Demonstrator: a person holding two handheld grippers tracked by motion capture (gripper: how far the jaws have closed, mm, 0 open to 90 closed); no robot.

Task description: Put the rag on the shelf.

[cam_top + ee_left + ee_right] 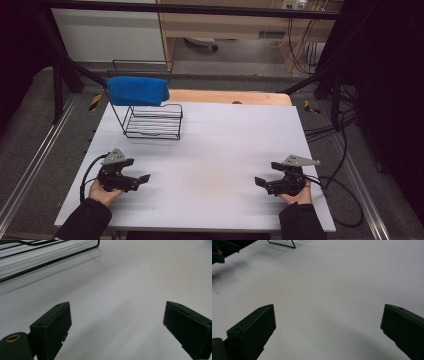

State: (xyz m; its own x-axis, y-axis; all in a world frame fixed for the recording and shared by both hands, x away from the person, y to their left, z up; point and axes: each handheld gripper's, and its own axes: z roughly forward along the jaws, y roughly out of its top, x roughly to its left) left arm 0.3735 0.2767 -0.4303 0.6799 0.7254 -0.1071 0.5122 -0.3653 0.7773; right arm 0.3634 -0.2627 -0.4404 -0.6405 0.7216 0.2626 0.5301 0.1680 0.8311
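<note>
— White tabletop (215, 145) is lying bare under both your tools. Where are you keeping your left gripper (142, 181)?

— You are holding it low at the near left part of the table, your left hand (102, 192) wrapping its back end and its tips pointing toward the middle. In the left gripper view its jaws are standing wide apart with nothing but white surface between them.

— And your right gripper (259, 181)?

— You are holding it at the near right, your right hand (298, 196) behind it, tips facing inward toward the other tool. The two are sitting well apart. In the right gripper view its jaws are also spread wide and gripping nothing.

— What is sitting farther back?

— A black wire rack (152, 121) is standing on the far left part of the table, beyond your left gripper. A blue cloth (137, 90) is hanging draped over the rack's upper rail, folded and covering most of the top. The rack's lower shelf is showing bare wires.

— Are you seeing the rack from the tools?

— Yes. In the left gripper view the wire rack (37, 255) is crossing the upper left corner, and in the right gripper view a corner of it (283, 243) is peeking at the top edge, with your left gripper (219, 251) blurring at the upper left.

— Anything behind the table?

— A wooden board (230, 96) is lying along the far edge.
</note>
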